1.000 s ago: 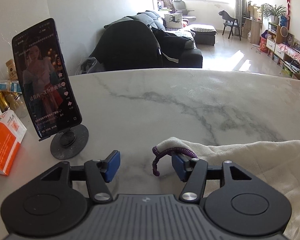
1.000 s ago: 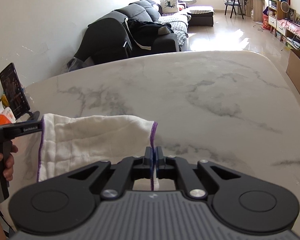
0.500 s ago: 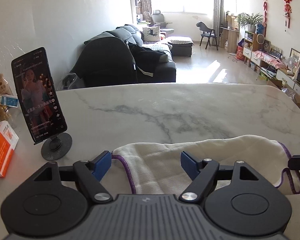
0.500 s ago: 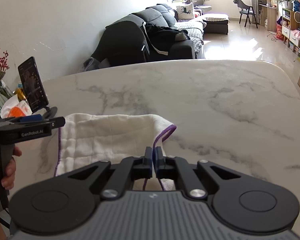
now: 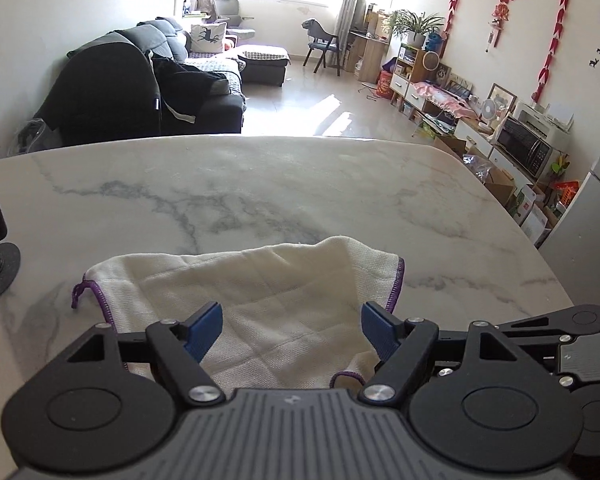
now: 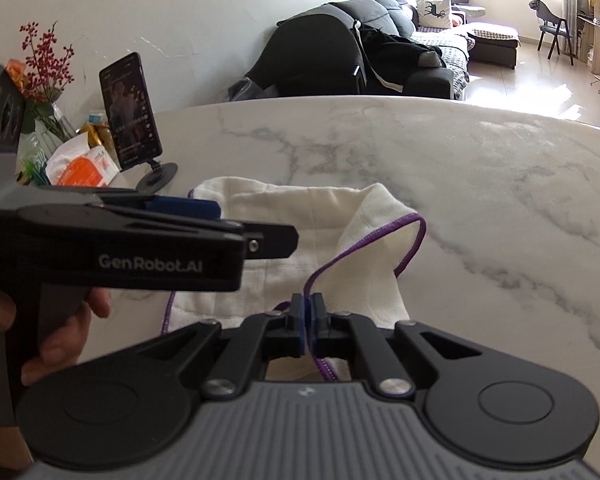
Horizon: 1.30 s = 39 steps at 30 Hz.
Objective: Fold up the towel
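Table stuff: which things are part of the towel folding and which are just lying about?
Job: towel; right gripper, shut on its purple hem; left gripper, open above it.
Lying about: phone on stand; orange packet; red berry sprigs.

Surface is a white marble table point(image 5: 284, 184) with grey veins, rounded far edge. The cream towel point(image 5: 260, 292), purple-stitched hem, lies on it at the near side, bunched, its right part lifted off the top. On the left: a phone point(image 6: 130, 108) upright on a stand with a round dark base point(image 6: 158, 172) sitting on the marble, near the towel's left corner but apart. Behind the phone by the wall: an orange-and-white pack point(image 6: 86, 166) and a vase of red berries point(image 6: 46, 80); smaller items there are too cluttered to identify.
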{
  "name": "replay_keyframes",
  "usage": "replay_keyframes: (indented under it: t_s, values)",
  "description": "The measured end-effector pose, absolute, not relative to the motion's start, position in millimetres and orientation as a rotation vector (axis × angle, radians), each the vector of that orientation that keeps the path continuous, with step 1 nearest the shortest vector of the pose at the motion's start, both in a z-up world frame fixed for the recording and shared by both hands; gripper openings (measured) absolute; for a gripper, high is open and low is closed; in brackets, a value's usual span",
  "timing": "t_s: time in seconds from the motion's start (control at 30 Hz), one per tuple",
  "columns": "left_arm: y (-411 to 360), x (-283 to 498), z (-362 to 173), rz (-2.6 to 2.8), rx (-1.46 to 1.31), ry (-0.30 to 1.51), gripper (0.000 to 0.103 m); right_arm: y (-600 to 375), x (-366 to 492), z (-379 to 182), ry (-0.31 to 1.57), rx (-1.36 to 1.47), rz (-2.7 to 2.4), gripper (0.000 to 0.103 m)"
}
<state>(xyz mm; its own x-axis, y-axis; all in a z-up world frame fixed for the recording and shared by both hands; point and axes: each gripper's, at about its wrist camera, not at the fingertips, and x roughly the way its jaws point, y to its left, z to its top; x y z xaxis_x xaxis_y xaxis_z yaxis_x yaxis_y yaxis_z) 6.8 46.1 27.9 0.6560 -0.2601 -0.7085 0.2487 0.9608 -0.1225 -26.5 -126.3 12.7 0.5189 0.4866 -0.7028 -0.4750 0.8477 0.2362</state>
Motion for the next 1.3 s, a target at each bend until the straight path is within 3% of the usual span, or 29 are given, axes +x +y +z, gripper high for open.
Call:
replay_keyframes:
  t_s: [0.27,0.3,0.33,0.37,0.4,0.43,1.3]
  values:
    - [35,12,15,-0.375,-0.009,0.841,0.075,-118,-33,10,0.857,-0.015,0.623,0.004]
    - [34,12,14,-0.371,-0.009,0.845,0.06,-117,-34,9,0.857,-0.019,0.628,0.004]
    - [36,14,11,-0.37,-0.019,0.863,0.035,-116,-35,9,0.857,-0.023,0.632,0.005]
    - [37,16,9,-0.369,-0.029,0.881,0.027,-116,-35,9,0.858,-0.024,0.633,0.005]
    - [38,18,6,-0.365,-0.039,0.899,0.011,-116,-35,10,0.86,-0.023,0.633,0.006]
    - [41,20,3,-0.354,-0.049,0.912,0.007,-117,-35,10,0.861,-0.022,0.632,0.008]
    - [64,0,13,-0.256,-0.055,0.853,0.005,-136,20,2,0.866,0.066,0.447,0.019]
